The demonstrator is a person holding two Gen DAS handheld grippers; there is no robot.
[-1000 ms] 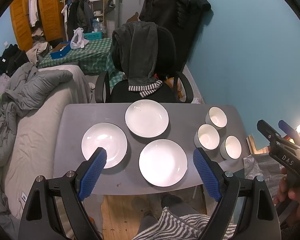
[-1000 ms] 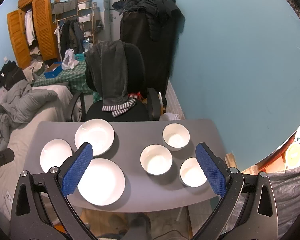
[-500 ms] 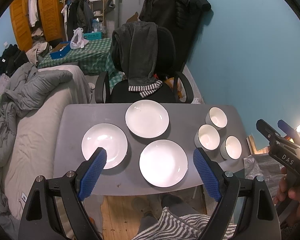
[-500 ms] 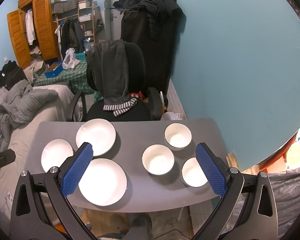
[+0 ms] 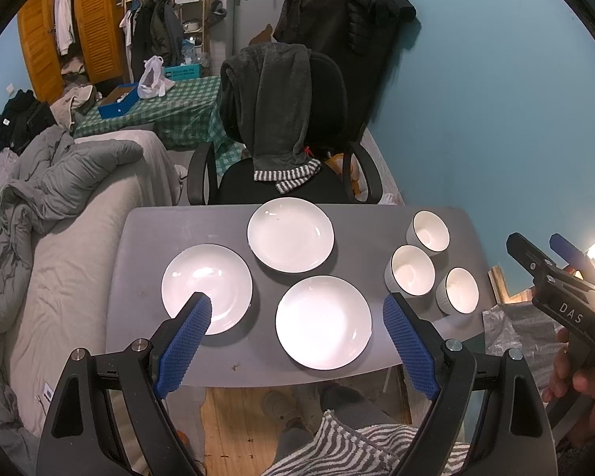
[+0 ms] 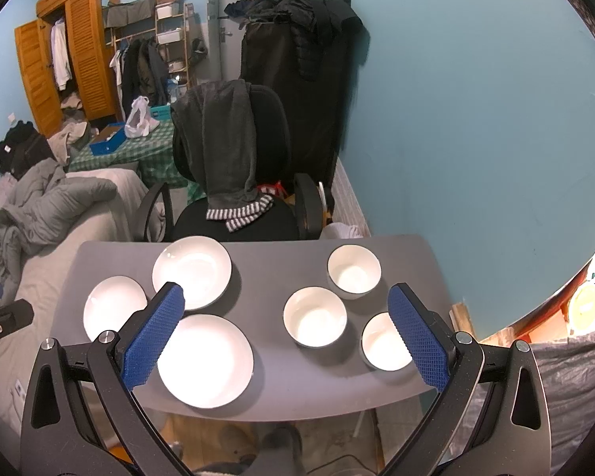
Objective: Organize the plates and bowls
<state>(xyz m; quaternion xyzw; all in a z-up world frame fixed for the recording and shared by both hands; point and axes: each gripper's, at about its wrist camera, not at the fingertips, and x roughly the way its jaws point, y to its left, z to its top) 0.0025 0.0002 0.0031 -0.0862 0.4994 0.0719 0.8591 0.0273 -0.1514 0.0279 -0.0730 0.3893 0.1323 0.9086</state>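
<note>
Three white plates lie on the grey table [image 5: 361,238]: a left plate [image 5: 206,288], a far plate [image 5: 290,234] and a near plate [image 5: 323,322]. Three white bowls stand at the right: a far bowl [image 5: 429,231], a middle bowl [image 5: 411,269] and a near bowl [image 5: 459,296]. My left gripper [image 5: 297,337] is open and empty, held above the table's near edge. My right gripper [image 6: 285,333] is open and empty, above the near bowl [image 6: 384,343], middle bowl [image 6: 315,316] and near plate [image 6: 205,360]. The right gripper also shows in the left wrist view [image 5: 551,273].
A black office chair [image 5: 285,127] draped with a grey garment stands behind the table. A bed with grey bedding [image 5: 51,198] adjoins the table's left side. A blue wall [image 5: 496,119] runs along the right. Wooden floor [image 5: 238,416] and my legs show below the table.
The right gripper has shifted slightly, so the table sits a little to the right in its view. The left gripper has barely moved. Plates and bowls have not moved.
</note>
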